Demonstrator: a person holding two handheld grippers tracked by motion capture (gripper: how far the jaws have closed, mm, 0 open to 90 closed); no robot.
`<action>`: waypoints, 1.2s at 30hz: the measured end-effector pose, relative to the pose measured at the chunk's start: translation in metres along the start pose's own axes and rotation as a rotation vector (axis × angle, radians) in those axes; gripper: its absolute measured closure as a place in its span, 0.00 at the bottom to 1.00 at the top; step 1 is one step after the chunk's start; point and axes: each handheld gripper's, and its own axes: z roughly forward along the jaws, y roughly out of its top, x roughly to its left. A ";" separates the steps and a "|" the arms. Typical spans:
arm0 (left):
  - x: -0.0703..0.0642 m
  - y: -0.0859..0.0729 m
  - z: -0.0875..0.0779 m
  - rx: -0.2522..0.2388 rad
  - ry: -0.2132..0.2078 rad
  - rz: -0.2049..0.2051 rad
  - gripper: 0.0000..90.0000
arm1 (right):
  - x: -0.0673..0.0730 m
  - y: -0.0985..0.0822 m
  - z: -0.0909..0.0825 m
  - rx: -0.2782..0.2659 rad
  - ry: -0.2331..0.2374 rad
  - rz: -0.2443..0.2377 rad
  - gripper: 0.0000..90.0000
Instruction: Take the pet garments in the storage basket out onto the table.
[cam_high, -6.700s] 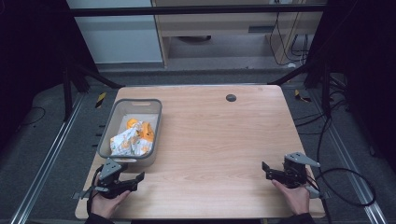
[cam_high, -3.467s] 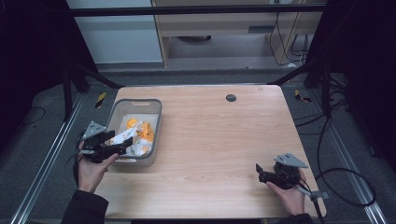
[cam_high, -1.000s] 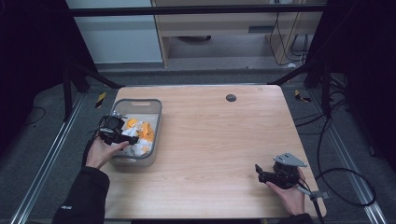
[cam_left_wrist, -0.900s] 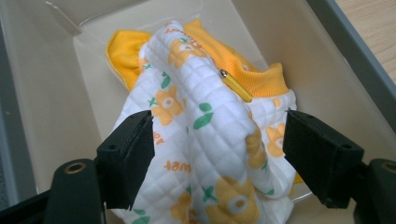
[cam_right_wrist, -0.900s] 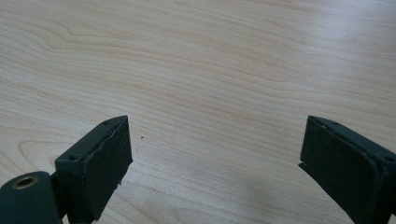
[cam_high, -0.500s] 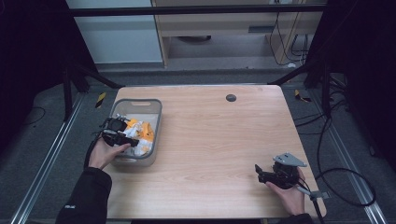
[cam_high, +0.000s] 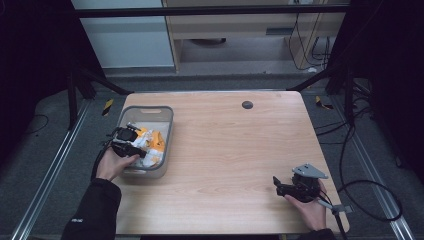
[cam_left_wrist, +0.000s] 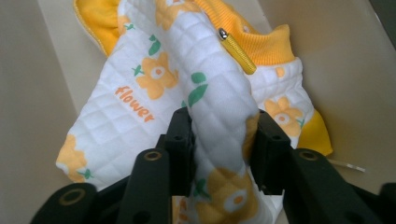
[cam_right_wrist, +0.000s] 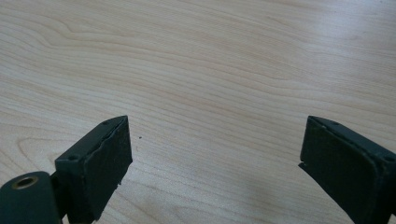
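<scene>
My left tongs (cam_high: 142, 151) have travelled from the near-left corner of the worktop (cam_high: 225, 145) up and over the rim of the grey bin (cam_high: 169, 131), while my right tongs (cam_high: 276, 182) have barely shifted from their spot near the front right edge.

The quilted garment (cam_left_wrist: 187, 93), white with orange flowers and yellow trim, lies bunched inside the bin at the left side of the worktop. In the left gripper view my left tongs are clenched on a raised fold of it, cloth pinched between both jaws. The right tongs are released, jaws standing wide apart over bare wood.

I judge the step in hand to be the grab itself, with the lift out of the bin not yet begun. Next I would raise the left hand straight up so the cloth clears the bin wall, then carry it toward the open middle of the worktop. Only one fold is caught, so the rest may drag or snag on the rim.

The high view gives me the layout of bin, hands and worktop, but the garment there is a small blur. The left gripper view shows the print, the word "flower", and a yellow zip pull (cam_left_wrist: 237, 52).
</scene>
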 end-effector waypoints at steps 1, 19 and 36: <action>0.000 0.000 0.000 0.001 0.001 0.001 0.73 | 0.000 0.000 0.000 0.000 0.000 0.001 0.10; 0.000 0.003 -0.025 -0.079 0.021 -0.003 0.82 | 0.000 0.000 -0.001 0.000 -0.001 0.006 0.10; -0.003 0.008 -0.064 -0.169 0.035 0.003 0.82 | 0.000 0.000 -0.001 -0.003 -0.001 0.008 0.10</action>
